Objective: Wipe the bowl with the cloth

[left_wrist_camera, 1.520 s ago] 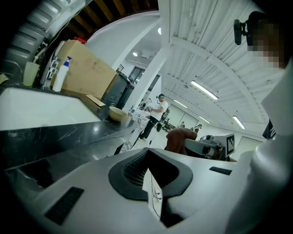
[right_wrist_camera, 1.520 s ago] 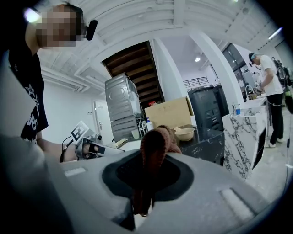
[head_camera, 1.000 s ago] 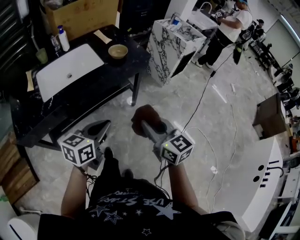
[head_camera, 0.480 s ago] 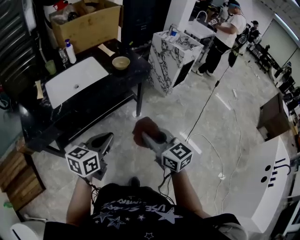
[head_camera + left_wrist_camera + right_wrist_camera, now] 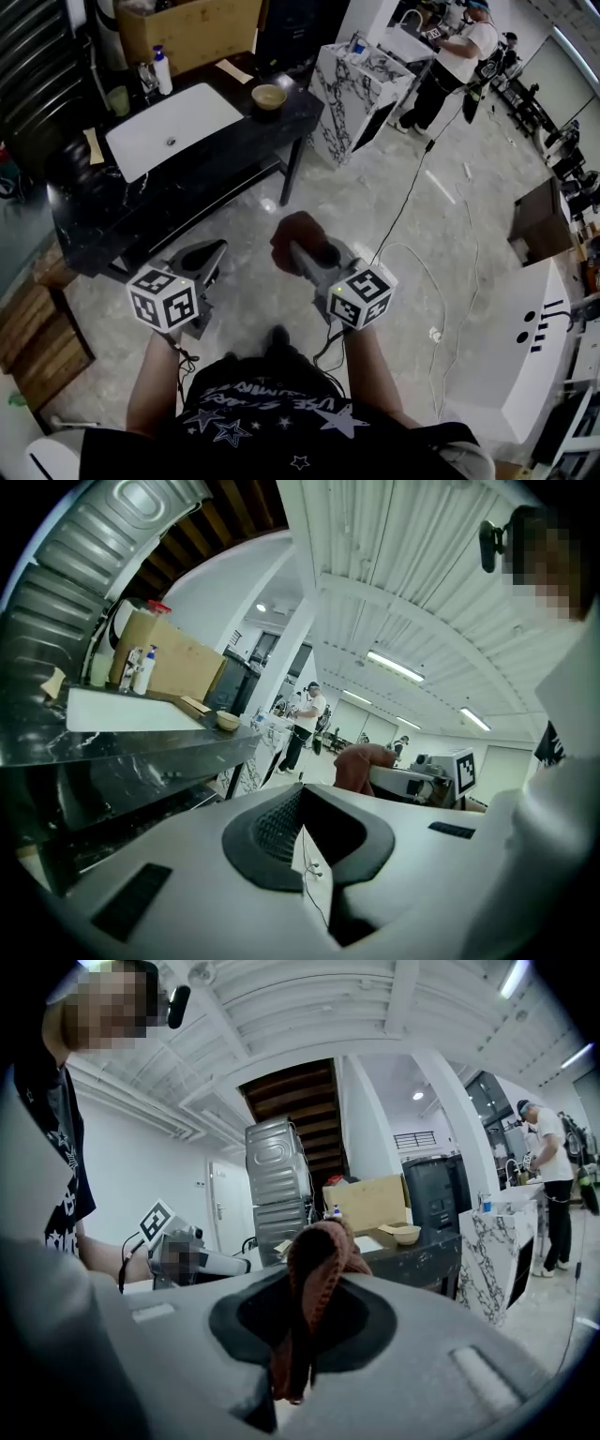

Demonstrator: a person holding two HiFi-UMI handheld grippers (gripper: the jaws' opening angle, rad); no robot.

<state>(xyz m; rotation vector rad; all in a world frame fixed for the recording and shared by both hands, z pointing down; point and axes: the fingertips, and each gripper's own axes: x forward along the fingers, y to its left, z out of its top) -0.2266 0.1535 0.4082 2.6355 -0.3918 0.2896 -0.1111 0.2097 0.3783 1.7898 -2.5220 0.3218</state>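
Note:
A small tan bowl (image 5: 268,96) stands on the far right end of a black counter (image 5: 112,211); it also shows as the bowl (image 5: 227,720) and the bowl (image 5: 405,1233) in the two gripper views. My right gripper (image 5: 302,251) is shut on a reddish-brown cloth (image 5: 298,236), which bunches up over the jaws as the cloth (image 5: 317,1265). My left gripper (image 5: 212,253) is shut with nothing in it (image 5: 298,803). Both grippers hang over the floor, well short of the counter and far from the bowl.
A white sink (image 5: 173,127) is set in the counter, with a soap bottle (image 5: 163,70) and a cardboard box (image 5: 202,28) behind it. A marble-patterned cabinet (image 5: 361,84) stands to the right. A person (image 5: 450,56) works further back. A cable (image 5: 412,178) trails across the floor.
The person has stepped on across the floor and both grippers have been carried along level. The counter and bowl have shifted right in the head view. The cloth stays in the right jaws.

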